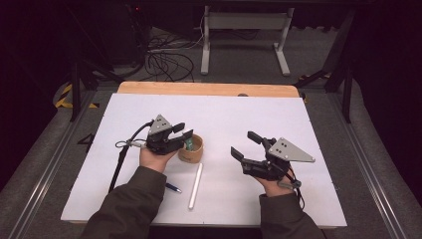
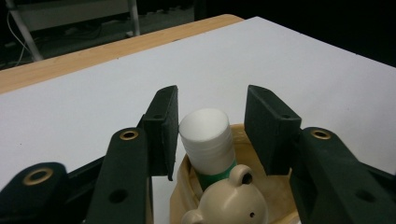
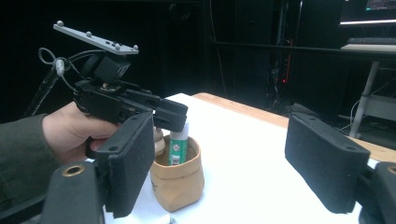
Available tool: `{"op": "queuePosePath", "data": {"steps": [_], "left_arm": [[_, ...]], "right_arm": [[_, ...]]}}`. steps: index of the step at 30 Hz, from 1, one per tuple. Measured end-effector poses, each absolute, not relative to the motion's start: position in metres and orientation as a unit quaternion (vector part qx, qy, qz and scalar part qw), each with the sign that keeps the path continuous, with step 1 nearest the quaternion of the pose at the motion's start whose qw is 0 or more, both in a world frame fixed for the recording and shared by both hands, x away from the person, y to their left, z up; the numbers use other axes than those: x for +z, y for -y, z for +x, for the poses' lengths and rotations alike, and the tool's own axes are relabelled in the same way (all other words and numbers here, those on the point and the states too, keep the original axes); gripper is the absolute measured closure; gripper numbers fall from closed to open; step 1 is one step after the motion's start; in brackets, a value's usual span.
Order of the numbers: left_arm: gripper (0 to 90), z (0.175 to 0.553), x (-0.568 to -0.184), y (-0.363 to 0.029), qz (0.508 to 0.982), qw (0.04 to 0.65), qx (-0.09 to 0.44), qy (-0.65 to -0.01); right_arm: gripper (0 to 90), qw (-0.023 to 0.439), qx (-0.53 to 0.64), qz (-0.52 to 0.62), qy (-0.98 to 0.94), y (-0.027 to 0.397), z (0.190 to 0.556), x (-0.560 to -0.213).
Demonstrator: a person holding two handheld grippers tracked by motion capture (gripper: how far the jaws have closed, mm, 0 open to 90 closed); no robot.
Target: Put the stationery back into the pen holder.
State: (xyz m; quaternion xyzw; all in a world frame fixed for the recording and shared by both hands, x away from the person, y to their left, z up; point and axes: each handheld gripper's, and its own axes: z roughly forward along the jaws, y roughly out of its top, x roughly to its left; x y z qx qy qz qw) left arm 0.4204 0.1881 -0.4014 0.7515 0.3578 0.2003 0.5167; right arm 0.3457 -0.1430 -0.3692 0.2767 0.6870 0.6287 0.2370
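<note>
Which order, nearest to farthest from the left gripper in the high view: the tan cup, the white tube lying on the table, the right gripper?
1. tan cup: directly at the left gripper jaw tips.
2. white tube: lying on the table below the cup, toward the person.
3. right gripper: across the table, on the right side.

I see dim room, dark walls. White table (image 1: pixel 298 119) with wooden far edge. Grey floor (image 1: pixel 318 74) beyond; white desk frame (image 1: pixel 244 22); tangled black cables (image 1: pixel 166 62); yellow-black hazard tape (image 1: pixel 63 94) at left.
</note>
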Motion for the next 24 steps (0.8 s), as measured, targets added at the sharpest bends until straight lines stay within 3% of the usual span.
{"op": "queuePosePath", "data": {"steps": [4,24], "left_arm": [[46.1,0.418,-0.399,-0.189,0.750,0.515,0.210,-0.358],[29.8,0.388,-0.387,-0.191,0.752,0.528,0.209,-0.335]], "right_arm": [[25.1,0.237,0.628,0.277,-0.687,0.143,0.346,-0.369],[22.7,0.250,0.622,0.280,-0.687,0.150,0.346,-0.368]]}}
